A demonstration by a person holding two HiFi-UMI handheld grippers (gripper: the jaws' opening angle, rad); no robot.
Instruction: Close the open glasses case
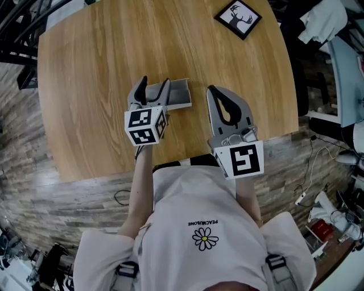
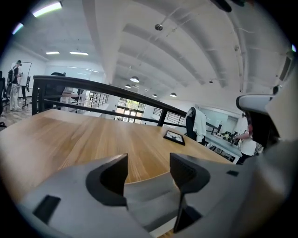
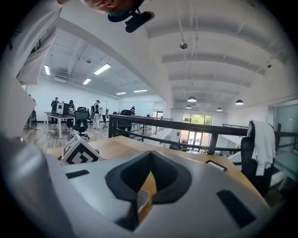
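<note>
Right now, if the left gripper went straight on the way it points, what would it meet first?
Most likely the grey glasses case, lying between the left gripper's open jaws; depth unclear.

Smooth wood-grain table (image 1: 85, 85), matt grey glasses case (image 1: 179, 94), weathered-looking wood-plank floor (image 1: 57, 187)

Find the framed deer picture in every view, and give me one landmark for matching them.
Head view: the framed deer picture lies at the top, right of centre, near the table's far edge.
Left gripper view: right of centre, flat on the wood at mid-distance.
Right gripper view: a small dark-edged frame low at the right, probably the same picture.
Shared landmark: the wooden table it lies on, visible in all three.
</note>
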